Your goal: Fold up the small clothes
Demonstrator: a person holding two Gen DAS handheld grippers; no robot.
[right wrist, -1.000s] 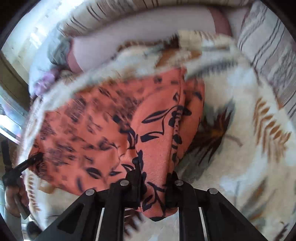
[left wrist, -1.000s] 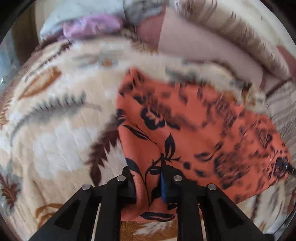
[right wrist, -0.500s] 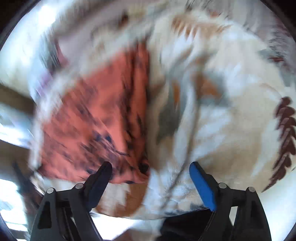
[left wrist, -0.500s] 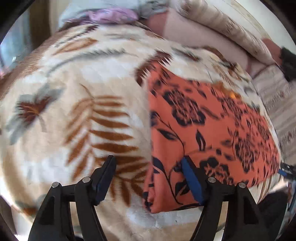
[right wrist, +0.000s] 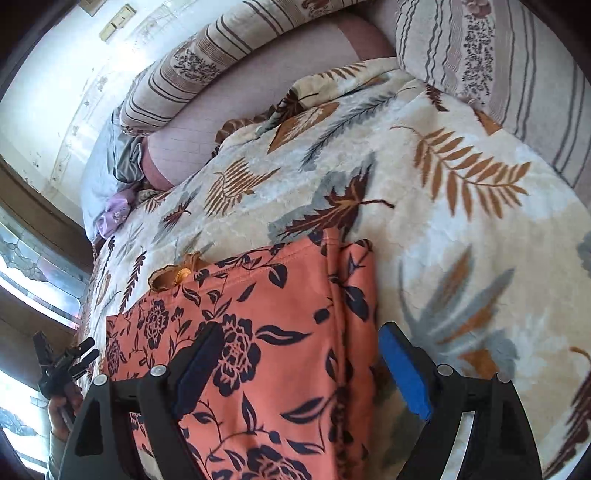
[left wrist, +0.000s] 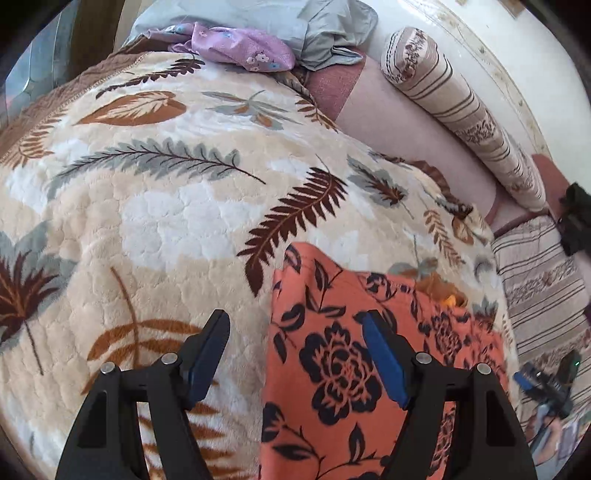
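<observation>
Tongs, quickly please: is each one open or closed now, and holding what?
Left tongs: open, holding nothing, above the orange floral garment.
Right tongs: open, holding nothing, above the same garment.

Leaf-print blanket [left wrist: 155, 221] lying flat and bare to the left of the folded orange floral garment [left wrist: 332, 369], offering open passage there; likewise to the garment's right in the right wrist view, across the blanket [right wrist: 461, 258]. Striped bolster [left wrist: 461, 110] and striped cushion [right wrist: 498, 55] bounding the far side. Purple cloth [left wrist: 236, 50] and grey cloth [left wrist: 295, 26] lying heaped at the far left corner. Both grippers, left gripper [left wrist: 295, 354] and right gripper [right wrist: 299, 365], hanging spread wide above the garment's edges.
</observation>
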